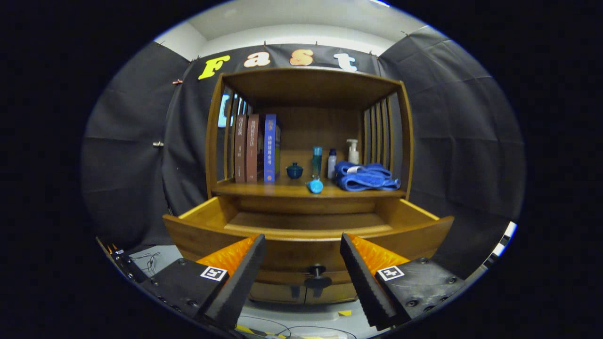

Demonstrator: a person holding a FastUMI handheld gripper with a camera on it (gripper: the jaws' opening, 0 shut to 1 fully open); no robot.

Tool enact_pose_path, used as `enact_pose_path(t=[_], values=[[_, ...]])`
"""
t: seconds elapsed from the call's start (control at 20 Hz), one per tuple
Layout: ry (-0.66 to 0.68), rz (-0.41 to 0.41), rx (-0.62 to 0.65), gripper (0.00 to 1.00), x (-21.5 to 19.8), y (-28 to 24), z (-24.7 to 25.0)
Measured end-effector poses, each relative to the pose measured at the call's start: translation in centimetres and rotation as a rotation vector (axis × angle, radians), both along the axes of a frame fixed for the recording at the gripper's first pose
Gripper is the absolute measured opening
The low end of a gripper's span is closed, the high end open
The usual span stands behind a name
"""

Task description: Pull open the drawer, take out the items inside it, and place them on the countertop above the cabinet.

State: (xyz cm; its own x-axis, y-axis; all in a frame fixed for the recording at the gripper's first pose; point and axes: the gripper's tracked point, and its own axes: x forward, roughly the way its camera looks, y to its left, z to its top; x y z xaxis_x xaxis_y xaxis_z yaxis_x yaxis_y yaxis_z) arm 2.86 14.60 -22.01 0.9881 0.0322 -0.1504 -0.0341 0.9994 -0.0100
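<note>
Gripper view, looking straight at the cabinet front: drawer (308, 230) pulled out, front edge just ahead of the gripper (302, 245), knob (317, 271) low between the fingers. Fingers spread wide, pinching nothing. Drawer floor seemingly bare; front part hidden behind its wall. On countertop (264, 189): blue towel (366, 177) toward right edge, bottles, small jar, books at left. Held level, squared to the drawer, slightly below its rim.
</note>
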Motion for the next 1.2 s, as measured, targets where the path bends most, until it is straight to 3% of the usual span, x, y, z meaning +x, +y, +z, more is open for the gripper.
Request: enact_pose_path(t=[0.5, 0.95, 1.2], values=[[0.086, -0.017, 0.098, 1.0, 2.8, -1.9, -5.9], [0.108, -0.016, 0.085, 1.0, 3.3, -2.1, -5.8], [0.112, -0.001, 0.07, 1.0, 5.8, -2.3, -5.6]])
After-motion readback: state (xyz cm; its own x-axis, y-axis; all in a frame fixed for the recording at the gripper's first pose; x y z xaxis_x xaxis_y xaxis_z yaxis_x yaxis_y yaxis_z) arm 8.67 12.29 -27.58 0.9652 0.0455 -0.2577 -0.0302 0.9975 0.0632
